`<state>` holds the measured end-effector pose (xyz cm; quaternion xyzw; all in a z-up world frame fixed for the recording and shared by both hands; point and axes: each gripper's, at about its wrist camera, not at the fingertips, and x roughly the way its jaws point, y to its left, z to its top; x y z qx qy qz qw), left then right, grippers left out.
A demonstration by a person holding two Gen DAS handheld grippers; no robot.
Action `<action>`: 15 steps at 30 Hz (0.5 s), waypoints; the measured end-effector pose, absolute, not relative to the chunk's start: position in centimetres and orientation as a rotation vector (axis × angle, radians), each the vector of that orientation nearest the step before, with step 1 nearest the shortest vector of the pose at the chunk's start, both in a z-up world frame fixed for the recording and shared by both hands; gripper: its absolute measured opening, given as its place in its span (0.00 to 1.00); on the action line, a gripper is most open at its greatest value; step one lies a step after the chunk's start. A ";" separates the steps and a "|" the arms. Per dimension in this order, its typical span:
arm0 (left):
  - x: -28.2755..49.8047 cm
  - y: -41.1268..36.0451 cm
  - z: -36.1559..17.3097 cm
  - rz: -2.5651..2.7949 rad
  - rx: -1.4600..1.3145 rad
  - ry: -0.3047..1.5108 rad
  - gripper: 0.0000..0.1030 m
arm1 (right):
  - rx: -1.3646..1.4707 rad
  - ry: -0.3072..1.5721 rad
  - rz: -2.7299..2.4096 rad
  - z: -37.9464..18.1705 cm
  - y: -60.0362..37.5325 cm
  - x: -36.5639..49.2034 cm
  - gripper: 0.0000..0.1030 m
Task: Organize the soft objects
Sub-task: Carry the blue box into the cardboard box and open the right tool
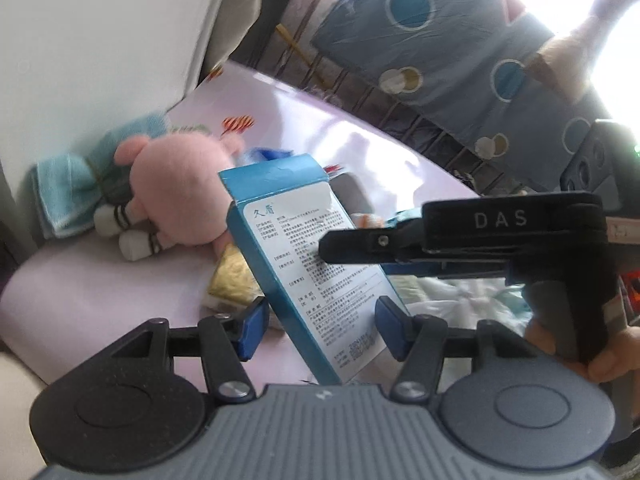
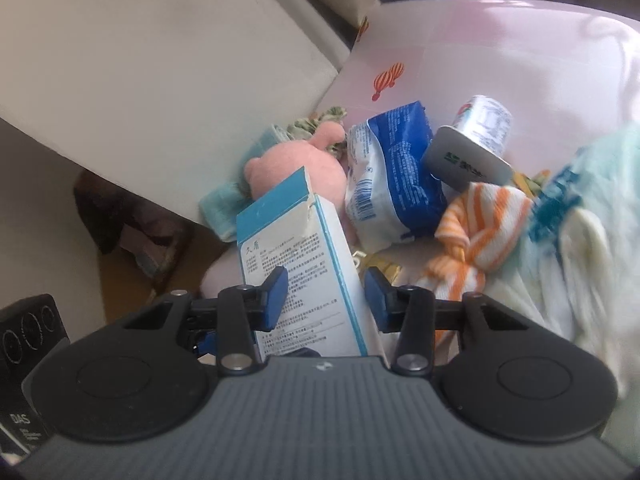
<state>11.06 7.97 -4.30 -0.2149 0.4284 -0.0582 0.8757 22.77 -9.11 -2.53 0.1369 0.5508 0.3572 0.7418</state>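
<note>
Bare pink surface left of the blue box; plush, packet, cloths crowding beyond.

**Lighting and Image Quality**

Daylight enters from the upper right of the left wrist view, where the window area is overexposed to plain white. The pink surface carries soft glare patches. In the right wrist view, the pale cloth at the right edge is motion-blurred. Both views show strong fisheye curvature with dark vignetted corners. Printed text on the blue box remains partly legible.
</note>
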 end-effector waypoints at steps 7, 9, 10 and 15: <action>11.0 2.2 0.5 -0.244 -0.351 0.829 0.58 | 0.424 1.112 0.708 2.1 -17.4 19.5 0.38; 11.3 -0.2 1.6 -0.293 -0.322 0.822 0.58 | 0.459 1.083 0.671 3.1 -20.6 18.7 0.38; 11.5 -1.5 2.1 -0.318 -0.305 0.821 0.58 | 0.474 1.066 0.651 3.6 -22.3 18.4 0.38; 13.3 -9.5 3.9 -0.444 -0.214 0.830 0.59 | 0.582 1.002 0.537 4.8 -31.8 17.1 0.38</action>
